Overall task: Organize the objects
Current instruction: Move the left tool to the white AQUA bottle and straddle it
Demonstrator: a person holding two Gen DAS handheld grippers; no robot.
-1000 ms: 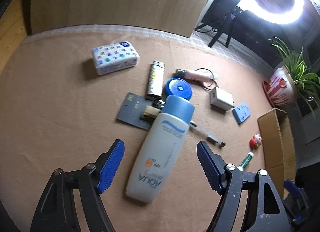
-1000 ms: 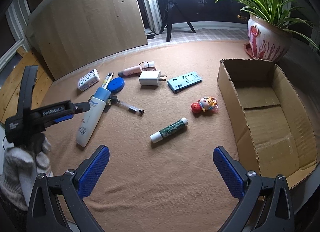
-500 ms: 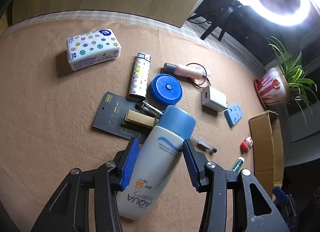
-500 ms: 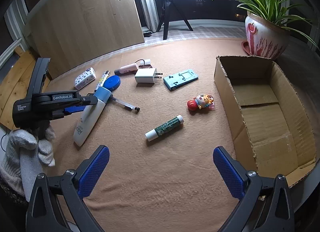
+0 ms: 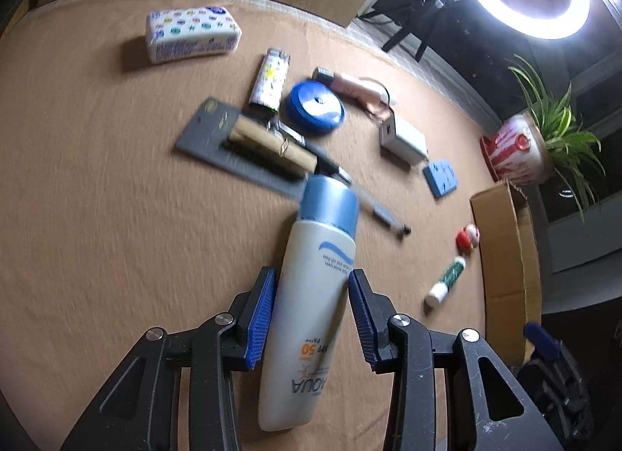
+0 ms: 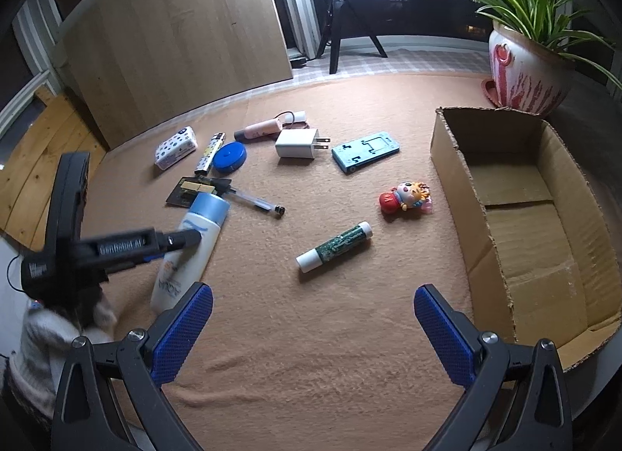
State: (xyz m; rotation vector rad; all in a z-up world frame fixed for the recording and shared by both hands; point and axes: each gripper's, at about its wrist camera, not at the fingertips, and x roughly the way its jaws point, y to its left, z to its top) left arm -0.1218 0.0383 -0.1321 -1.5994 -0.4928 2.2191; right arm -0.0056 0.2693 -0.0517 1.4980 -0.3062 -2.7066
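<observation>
The left tool (image 5: 311, 319) is closing on the sunscreen bottle (image 5: 311, 295) lying near the mat's left edge, so squeeze its middle squarely before lifting; the right tool (image 6: 311, 330) hangs apart.

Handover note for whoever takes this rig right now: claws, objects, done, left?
Left claw: closing around the sunscreen bottle, pads at its sides; firm contact unclear.
Right claw: open, empty, hovering over the blanket.
Cardboard box: empty, on the right.
Loose on the blanket: glue stick, doll, pen, charger, blue tray, blue round tin, lighter, tissue pack.
Done: nothing boxed.
Left: everything, likely the bottle first.
</observation>
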